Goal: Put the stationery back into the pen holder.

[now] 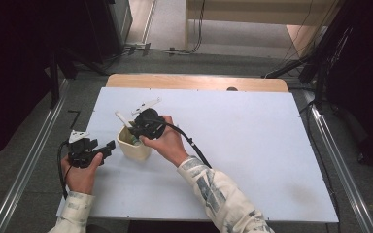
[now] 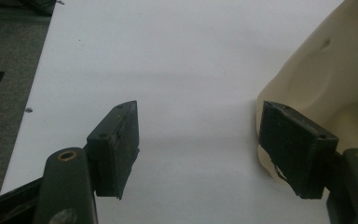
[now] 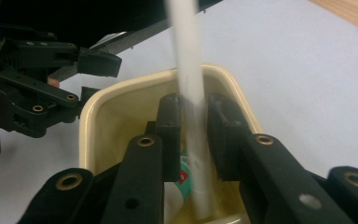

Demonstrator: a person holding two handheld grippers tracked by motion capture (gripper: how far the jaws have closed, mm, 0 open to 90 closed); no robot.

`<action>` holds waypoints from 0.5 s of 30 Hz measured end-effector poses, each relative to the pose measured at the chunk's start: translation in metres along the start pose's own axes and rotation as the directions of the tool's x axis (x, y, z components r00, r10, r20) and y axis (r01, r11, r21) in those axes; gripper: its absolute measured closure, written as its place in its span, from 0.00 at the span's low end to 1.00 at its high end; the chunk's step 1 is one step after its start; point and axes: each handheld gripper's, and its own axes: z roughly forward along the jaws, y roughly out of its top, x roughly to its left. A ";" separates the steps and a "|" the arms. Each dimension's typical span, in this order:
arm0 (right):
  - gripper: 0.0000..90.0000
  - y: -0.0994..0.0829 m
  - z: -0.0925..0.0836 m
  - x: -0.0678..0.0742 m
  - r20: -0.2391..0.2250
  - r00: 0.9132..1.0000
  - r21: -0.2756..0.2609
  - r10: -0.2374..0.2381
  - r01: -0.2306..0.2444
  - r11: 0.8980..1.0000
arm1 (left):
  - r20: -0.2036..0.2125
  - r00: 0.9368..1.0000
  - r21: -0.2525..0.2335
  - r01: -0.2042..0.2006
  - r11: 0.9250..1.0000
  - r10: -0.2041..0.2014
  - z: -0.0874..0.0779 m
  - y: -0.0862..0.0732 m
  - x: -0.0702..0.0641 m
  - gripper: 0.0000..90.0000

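1. Tipping risk: cream square plastic cup (image 1: 134, 143) on white table (image 1: 252, 145), nudged by right gripper (image 3: 193, 126) at its mouth.
2. Slipping risk: white plastic stick (image 3: 189, 88) between barely parted pads; contact unclear.
3. Left gripper (image 2: 200, 140) spread, holding nothing, beside cup wall.
4. Green-labelled item (image 3: 185, 179) inside cup, mostly hidden.

Right claw (image 3: 193, 140) reaches down into cream cup (image 3: 121, 100) – jaws flank a white stick (image 3: 191, 93), small gap on its right side. Stick stands near upright, foot in cup bottom. Left claw (image 3: 100, 63) just beyond rim, on white worktop (image 3: 298, 70).
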 end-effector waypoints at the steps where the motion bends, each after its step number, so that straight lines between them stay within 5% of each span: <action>1: 0.80 0.000 -0.001 0.000 -0.002 1.000 -0.001 -0.001 0.001 1.000 | 0.001 1.000 0.000 0.000 1.000 0.000 0.000 0.000 0.000 0.33; 15: 0.70 -0.002 -0.005 -0.001 -0.016 1.000 -0.012 0.007 -0.007 1.000 | 0.001 1.000 0.001 -0.002 1.000 0.002 0.000 0.000 0.000 0.33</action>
